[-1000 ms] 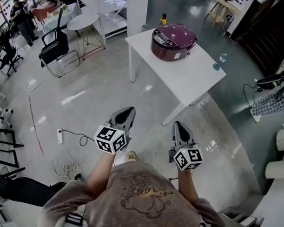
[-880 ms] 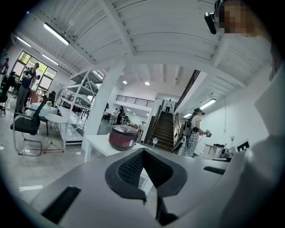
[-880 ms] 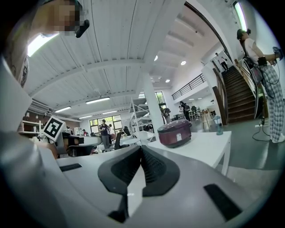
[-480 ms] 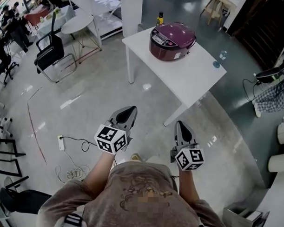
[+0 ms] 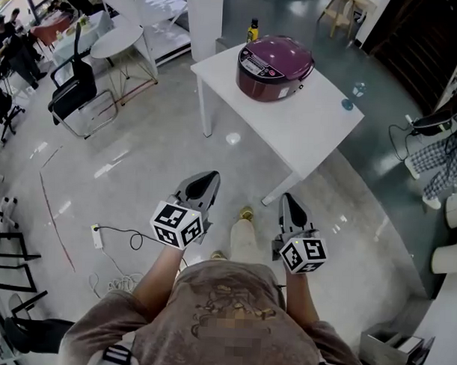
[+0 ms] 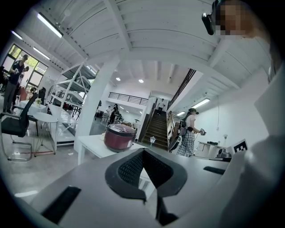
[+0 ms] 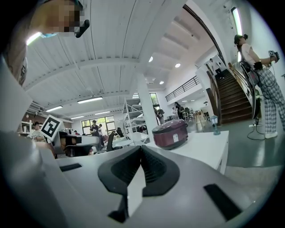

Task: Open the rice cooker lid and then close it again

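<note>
The round maroon rice cooker (image 5: 275, 66) sits with its lid down at the far end of the white rectangular table (image 5: 313, 125). Short of that table's near edge, the left gripper (image 5: 204, 182) and right gripper (image 5: 290, 206) point towards it, both clenched on nothing

Open-plan office hall: office chair (image 5: 73, 84), white table (image 5: 309, 132), metal shelving (image 6: 67, 91), staircase (image 6: 156, 129).

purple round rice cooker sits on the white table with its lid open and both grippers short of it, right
Not quite: the head view shows the purple round rice cooker with its lid closed, not open. It does sit on the white table, with the left gripper and right gripper short of it.
</note>
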`<control>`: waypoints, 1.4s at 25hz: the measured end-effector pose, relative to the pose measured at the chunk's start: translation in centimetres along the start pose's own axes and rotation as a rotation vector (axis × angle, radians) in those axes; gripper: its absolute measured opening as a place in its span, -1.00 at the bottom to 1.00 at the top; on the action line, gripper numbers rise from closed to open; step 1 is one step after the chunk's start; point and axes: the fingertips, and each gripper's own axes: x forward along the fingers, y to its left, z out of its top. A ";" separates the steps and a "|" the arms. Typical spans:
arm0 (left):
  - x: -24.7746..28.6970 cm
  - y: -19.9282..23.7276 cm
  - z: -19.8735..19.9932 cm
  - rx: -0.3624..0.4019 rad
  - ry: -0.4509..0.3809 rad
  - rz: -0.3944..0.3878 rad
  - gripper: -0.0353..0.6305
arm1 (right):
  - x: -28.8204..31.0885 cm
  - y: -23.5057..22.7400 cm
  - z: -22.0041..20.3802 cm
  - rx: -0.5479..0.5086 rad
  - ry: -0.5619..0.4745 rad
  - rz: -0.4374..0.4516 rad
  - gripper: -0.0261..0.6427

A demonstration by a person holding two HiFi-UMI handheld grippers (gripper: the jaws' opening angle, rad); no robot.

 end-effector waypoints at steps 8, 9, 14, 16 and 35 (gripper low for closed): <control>4.1 2.3 0.9 -0.005 -0.005 0.001 -0.83 | 4.9 -2.1 0.7 0.001 0.001 0.016 -0.91; 4.7 2.6 1.1 -0.006 -0.005 0.004 -0.83 | 5.5 -2.4 0.8 0.002 0.002 0.021 -0.92; 7.7 4.2 1.8 -0.014 -0.002 0.010 -0.83 | 8.6 -3.9 1.3 0.004 0.016 0.036 -0.91; 8.9 4.8 2.3 -0.011 -0.003 0.012 -0.83 | 10.0 -4.5 1.7 0.007 0.017 0.044 -0.91; 21.7 9.6 6.9 -0.011 -0.016 0.072 -0.83 | 22.7 -12.8 5.9 0.019 0.032 0.129 -0.91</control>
